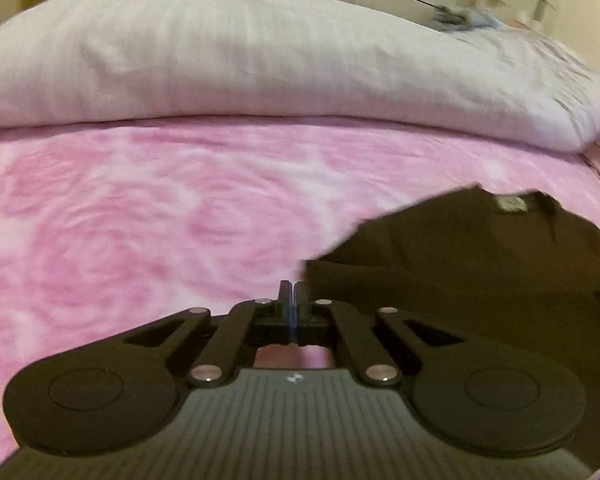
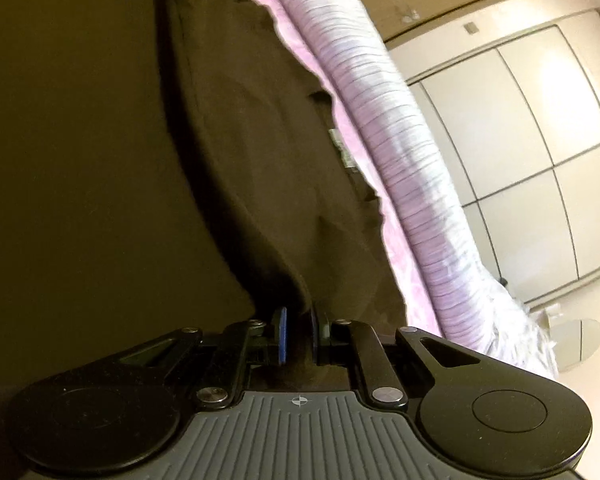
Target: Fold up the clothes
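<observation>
Left wrist view shows the left tool [image 1: 293, 292] with its 2 fingers pressed together on nothing, hovering above the pink bedspread [image 1: 120, 220] just beside the edge of a dark garment [image 1: 480, 264]. That garment lies on the bed, its neck label [image 1: 511, 204] facing up, near a pale pillow [image 1: 240, 60]. Right wrist view has the right tool [image 2: 298, 334] narrowed on a ridge of the same dark cloth, which seems to be lifted, though the close view makes this hard to judge. At least 1 fold line runs through the fabric. How many folds are made and how many remain cannot be told; the garment is not yet a compact stack.
</observation>
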Demonstrator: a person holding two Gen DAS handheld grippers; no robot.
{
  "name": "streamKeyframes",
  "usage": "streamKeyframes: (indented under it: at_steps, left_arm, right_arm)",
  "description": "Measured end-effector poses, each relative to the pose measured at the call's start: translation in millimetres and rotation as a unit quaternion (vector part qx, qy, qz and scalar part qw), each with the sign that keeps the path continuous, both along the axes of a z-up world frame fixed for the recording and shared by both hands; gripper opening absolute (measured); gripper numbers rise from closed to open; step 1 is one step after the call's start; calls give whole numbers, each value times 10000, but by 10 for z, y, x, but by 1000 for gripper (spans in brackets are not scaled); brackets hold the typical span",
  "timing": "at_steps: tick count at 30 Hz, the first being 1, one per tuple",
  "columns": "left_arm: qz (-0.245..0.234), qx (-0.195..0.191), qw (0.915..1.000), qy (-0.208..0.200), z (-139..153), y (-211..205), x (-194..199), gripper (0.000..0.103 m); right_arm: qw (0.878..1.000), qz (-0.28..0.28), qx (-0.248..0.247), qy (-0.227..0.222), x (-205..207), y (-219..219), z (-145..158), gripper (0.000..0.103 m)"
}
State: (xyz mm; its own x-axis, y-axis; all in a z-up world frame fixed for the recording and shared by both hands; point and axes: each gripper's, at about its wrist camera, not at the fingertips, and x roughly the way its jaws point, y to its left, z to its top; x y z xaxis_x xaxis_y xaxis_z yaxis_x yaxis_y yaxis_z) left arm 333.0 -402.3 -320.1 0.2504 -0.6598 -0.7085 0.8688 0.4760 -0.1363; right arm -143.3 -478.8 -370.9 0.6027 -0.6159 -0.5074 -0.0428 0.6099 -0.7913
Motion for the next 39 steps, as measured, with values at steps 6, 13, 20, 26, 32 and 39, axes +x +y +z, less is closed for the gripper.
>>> streamKeyframes:
  at_steps: [6, 13, 20, 26, 32, 39]
  left_arm:
    - [-507, -192, 9982, -240, 338, 672, -402, 20]
    - [-994, 201, 9931, -586, 228, 913, -858, 26]
    - [-1322, 698, 9848, -883, 47, 1047, -1209, 27]
    - [-1370, 854, 9817, -1013, -17, 1086, -1336, 23]
    - [-1370, 808, 9825, -973, -30, 1091, -1326, 23]
    - [-1347, 738, 9827, -1037, -48, 1113, -1353, 23]
  right_arm:
    - [9999, -52, -3, 98, -129, 116, 65, 9]
    - [9985, -209, -500, -87, -251, 288, 96, 9]
    - [9951, -373, -691, 602, -415, 293, -62, 9]
    - [9971, -725, -49, 240, -444, 138, 112, 12]
    - [9486, -1670, 2461, -1080, -412, -411, 504, 22]
    - [8905, -1737, 3696, -2007, -174, -940, 734, 35]
